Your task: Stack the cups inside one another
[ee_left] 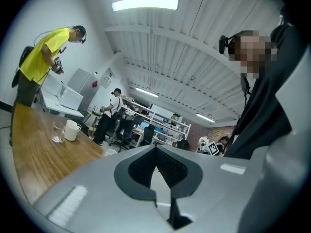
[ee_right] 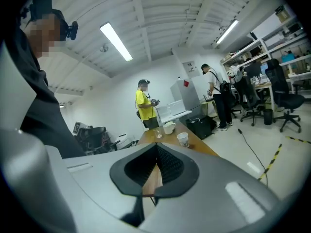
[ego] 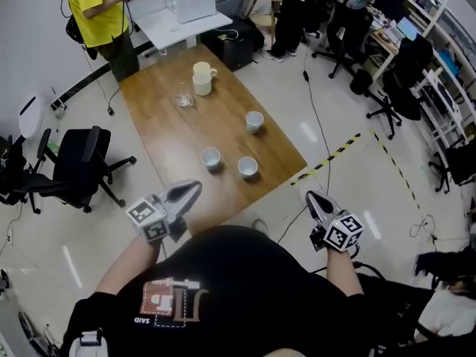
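Three white cups stand apart on the wooden table [ego: 171, 125]: one at the right [ego: 254, 121], one in the middle [ego: 210, 158] and one near the front edge [ego: 248, 167]. Both grippers hang in front of the table, short of the cups, close to my body. My left gripper [ego: 195, 189] is shut and empty, its tips meeting [ee_left: 156, 149]. My right gripper [ego: 309, 197] is off the table's front right corner, also shut on nothing [ee_right: 156, 147]. In the right gripper view one cup [ee_right: 182, 139] shows on the table ahead.
A cream mug [ego: 202, 78] and a clear glass [ego: 184, 95] stand at the table's far end. A black office chair [ego: 82, 162] is to the left. A person in yellow [ego: 97, 13] stands beyond, by a white bench [ego: 186, 22]. Yellow-black tape [ego: 335, 155] and a cable cross the floor.
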